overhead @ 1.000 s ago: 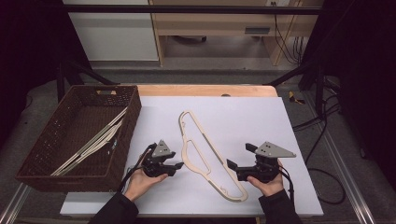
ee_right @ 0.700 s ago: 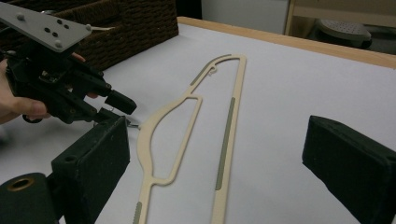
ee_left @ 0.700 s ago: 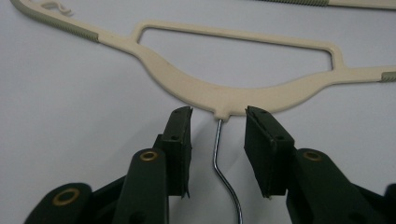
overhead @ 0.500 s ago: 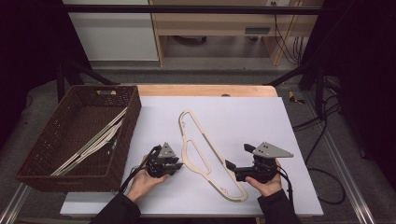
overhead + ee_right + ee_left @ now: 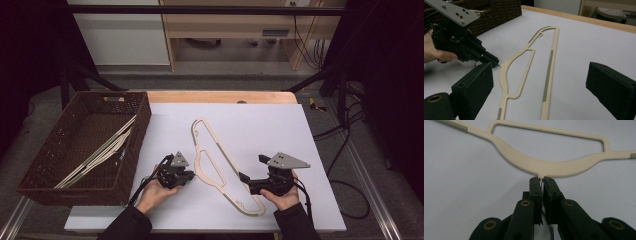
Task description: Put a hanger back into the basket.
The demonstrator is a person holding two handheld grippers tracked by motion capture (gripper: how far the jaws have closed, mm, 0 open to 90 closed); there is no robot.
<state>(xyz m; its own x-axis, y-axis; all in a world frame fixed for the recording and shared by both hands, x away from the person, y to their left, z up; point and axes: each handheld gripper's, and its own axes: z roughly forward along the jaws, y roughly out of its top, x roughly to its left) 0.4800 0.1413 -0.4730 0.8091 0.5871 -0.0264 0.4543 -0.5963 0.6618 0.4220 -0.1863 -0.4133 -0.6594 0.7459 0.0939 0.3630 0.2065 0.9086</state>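
Hanger (image 5: 220,167) lies flat on the white sheet of the desk (image 5: 280,125), just right of the wicker basket (image 5: 30,185). Its long axis runs diagonally in the high view: one end points away and toward the basket's far corner, the other toward the person's right hand. The straight bar is on the side away from the basket, the curved neck on the basket side.

Left gripper (image 5: 189,176) sits between the basket and the hanger's neck. Its jaws have just been closing and are now clenched on the thin metal hook wire (image 5: 541,182) where it leaves the neck; the left gripper view shows the pads pinched together on it, tips right at the neck's edge.

Right gripper (image 5: 245,176) is at the hanger's near end, on the far side from the basket. Its jaws are released, spread wide, with the hanger lying on the desk beyond them; the pads (image 5: 474,82) touch nothing.

More pale hangers (image 5: 100,152) lie in the basket.
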